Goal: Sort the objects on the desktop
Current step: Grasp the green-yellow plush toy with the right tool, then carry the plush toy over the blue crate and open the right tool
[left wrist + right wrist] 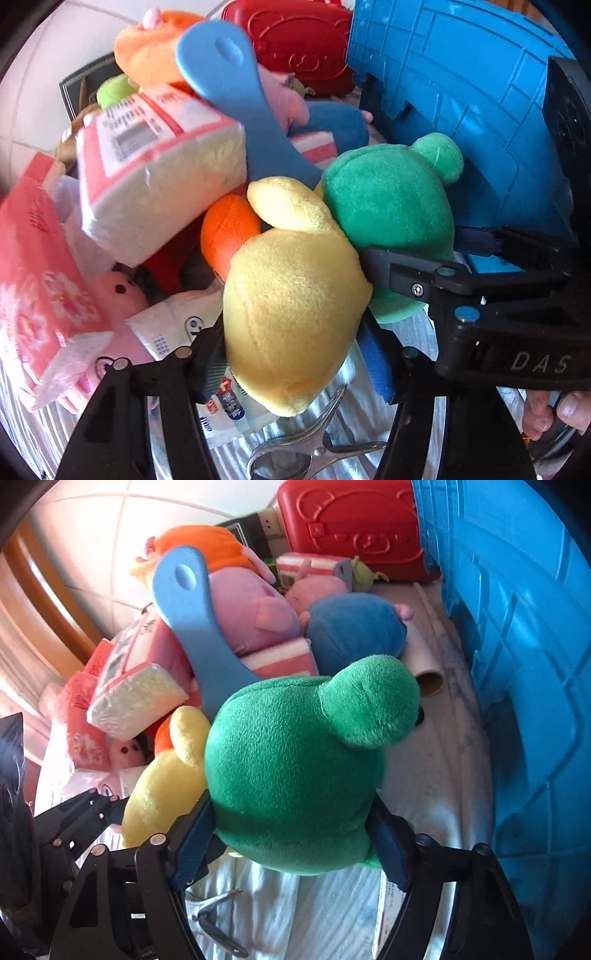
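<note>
Striped cloth desk [295,915]: left tongs [295,354] pinch fuzzy yellow plush [291,317], right tongs [295,845] pinch rounded green plush [295,782], both angled down.

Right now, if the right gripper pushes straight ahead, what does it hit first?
The green plush: it already sits between the right gripper's pads, which appear to press it. Beyond it lies the blue plush, though depth is unclear.

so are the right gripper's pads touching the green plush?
Touching. The right wrist view shows both blue pads pressed against the green plush, one on each side.
</note>
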Demonstrator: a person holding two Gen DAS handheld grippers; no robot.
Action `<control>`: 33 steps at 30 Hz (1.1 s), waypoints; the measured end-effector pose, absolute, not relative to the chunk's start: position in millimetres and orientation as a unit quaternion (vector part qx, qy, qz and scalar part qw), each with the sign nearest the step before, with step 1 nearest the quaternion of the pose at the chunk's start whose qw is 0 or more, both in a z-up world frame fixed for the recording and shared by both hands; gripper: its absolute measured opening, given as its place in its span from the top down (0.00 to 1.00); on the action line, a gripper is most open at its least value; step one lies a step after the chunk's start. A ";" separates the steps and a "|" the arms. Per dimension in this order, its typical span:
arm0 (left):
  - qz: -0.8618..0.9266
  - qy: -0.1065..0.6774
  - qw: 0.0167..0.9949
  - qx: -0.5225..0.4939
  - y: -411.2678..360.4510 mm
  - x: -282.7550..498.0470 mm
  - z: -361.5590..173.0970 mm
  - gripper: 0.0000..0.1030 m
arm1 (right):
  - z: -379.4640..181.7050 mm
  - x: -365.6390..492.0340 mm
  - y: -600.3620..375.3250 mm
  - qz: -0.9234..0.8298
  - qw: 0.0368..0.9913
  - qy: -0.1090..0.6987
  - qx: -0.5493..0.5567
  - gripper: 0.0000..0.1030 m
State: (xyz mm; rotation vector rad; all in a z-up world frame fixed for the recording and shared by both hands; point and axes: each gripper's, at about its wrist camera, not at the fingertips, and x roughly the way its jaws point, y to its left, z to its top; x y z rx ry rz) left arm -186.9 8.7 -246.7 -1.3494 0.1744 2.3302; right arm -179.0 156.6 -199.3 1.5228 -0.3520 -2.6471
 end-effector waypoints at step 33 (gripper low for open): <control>0.911 0.111 0.356 -0.174 169.3 -94.7 51.7 0.38 | 97.2 -13.3 245.6 -0.976 -0.095 -0.066 0.182 0.26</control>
